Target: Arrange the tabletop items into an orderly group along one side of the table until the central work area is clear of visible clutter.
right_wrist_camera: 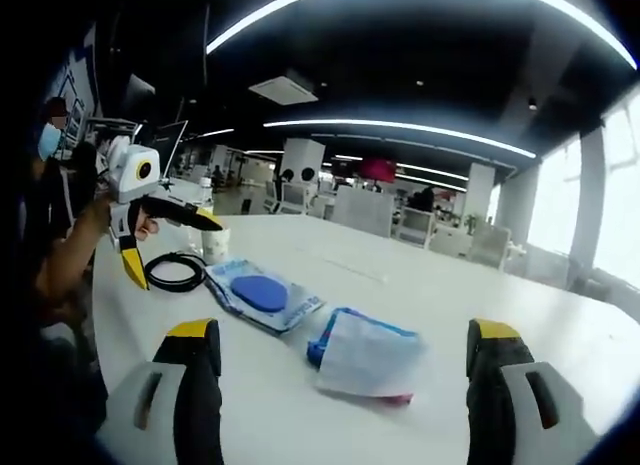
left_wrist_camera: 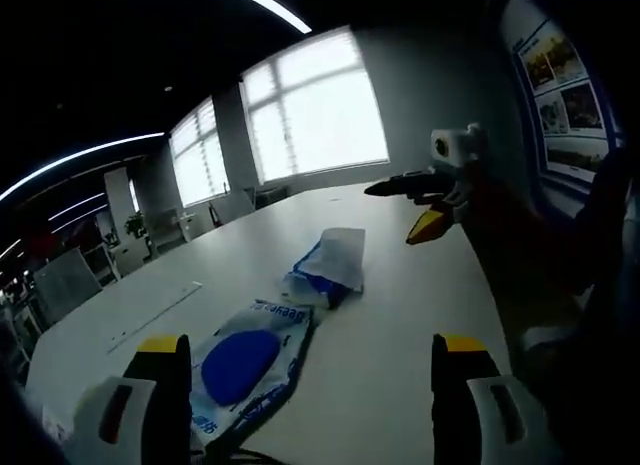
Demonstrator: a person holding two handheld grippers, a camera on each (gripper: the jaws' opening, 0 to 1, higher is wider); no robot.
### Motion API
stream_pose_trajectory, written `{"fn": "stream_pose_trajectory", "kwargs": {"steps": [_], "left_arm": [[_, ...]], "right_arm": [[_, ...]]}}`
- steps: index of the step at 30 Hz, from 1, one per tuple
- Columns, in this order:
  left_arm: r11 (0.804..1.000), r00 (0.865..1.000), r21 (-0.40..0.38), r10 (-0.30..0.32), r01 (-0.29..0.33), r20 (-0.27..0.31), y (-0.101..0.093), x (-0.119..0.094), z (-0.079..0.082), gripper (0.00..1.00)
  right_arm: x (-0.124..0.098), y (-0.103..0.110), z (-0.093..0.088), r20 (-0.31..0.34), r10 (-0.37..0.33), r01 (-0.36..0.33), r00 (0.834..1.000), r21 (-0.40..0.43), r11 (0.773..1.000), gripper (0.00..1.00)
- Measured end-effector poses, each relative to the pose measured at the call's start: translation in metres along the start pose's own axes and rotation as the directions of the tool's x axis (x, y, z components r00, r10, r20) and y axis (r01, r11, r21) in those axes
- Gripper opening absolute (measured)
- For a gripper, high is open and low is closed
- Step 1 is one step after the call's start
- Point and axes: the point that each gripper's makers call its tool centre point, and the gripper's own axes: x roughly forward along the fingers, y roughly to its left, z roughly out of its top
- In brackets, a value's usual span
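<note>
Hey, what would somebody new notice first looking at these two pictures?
Probably the flat packet with the blue disc and the crumpled blue and white bag, lying side by side on the white table. Next, the coiled black cable beside a paper cup near the table's edge.

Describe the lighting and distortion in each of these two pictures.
Left gripper view: blown-out windows backlight the scene, leaving the white table grey and the flat packet with a blue disc dim; fisheye curves the ceiling light strips. Right gripper view: more evenly lit, bent light strips overhead, the crumpled blue-and-white pouch slightly soft, the window at the right edge overexposed.
</note>
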Motion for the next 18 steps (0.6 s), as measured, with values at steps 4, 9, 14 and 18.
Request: {"fn": "stream_pose_trajectory", "kwargs": {"steps": [4,9,14,18], "left_arm": [[0.999,0.999,-0.011,0.037,-0.037,0.022,0.006,-0.007,0.002,1.0],[0.999,0.999,-0.023,0.04,-0.04,0.007,0.007,-0.015,-0.005,1.0],[0.998,0.999,-0.027,0.051,-0.051,0.0,0.012,-0.022,-0.013,1.0],[0.998,0.998,-0.021,0.061,-0.061,0.01,0.016,-0.03,-0.016,0.99]], "right_arm": [[-0.001,0.004,0.0,-0.004,0.009,-0.009,1.0,-0.005,1.0,1.0],[-0.001,0.016,0.002,-0.011,0.027,-0.028,1.0,-0.013,1.0,1.0],[0.001,0.024,0.001,-0.024,0.042,-0.043,0.999,-0.024,0.999,1.0],[0.004,0.031,0.002,-0.028,0.053,-0.054,0.998,-0.03,0.998,1.0]]}}
